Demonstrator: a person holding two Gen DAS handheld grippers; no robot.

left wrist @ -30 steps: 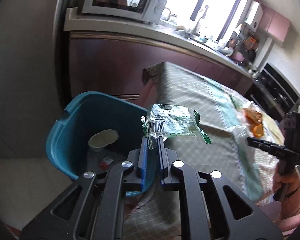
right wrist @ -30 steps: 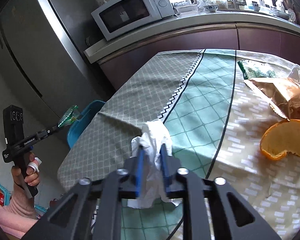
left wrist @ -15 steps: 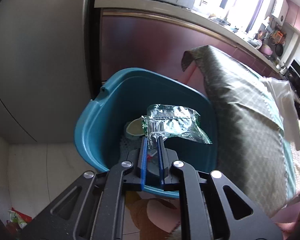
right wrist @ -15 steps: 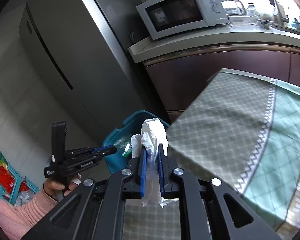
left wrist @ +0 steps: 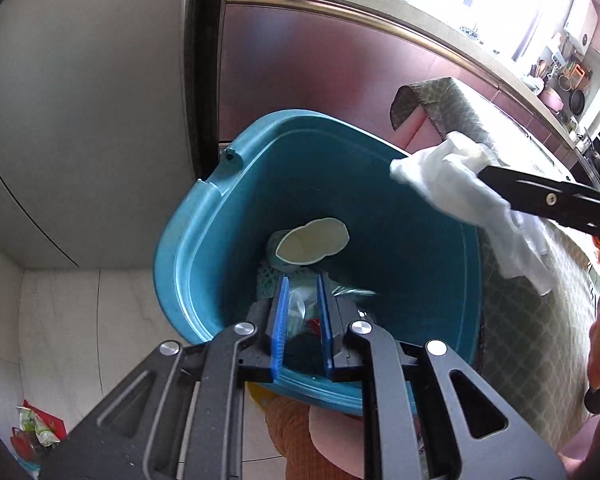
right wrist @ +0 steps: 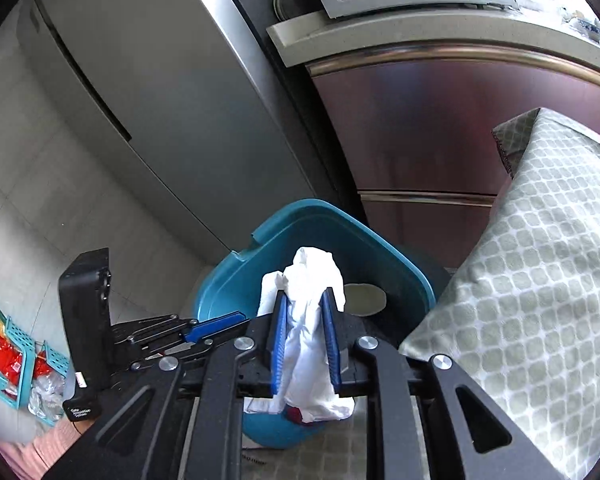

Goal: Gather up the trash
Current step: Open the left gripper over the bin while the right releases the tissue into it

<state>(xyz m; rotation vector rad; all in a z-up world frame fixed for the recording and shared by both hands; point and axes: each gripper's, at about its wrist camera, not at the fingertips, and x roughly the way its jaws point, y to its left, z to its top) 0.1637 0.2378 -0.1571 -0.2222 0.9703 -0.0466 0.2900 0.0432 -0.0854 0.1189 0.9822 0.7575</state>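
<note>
We see a crumpled white tissue (right wrist: 308, 344) between our right gripper (right wrist: 305, 308)'s just-widening jaws, above the teal bin (left wrist: 204, 248). Our left gripper (left wrist: 302, 304) has parted, empty, its wrapper (left wrist: 320, 294) dropped beside a paper cup (left wrist: 312, 246). The tablecloth (right wrist: 540, 264) crowds close.

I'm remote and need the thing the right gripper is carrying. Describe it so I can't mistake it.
Find the teal bin on the floor between the grey fridge and the cloth-covered table. Over its rim, between the blue pads of the right gripper, hangs a crumpled white tissue. It is soft and pure white, unlike the round pale cup lying inside the bin.
</note>
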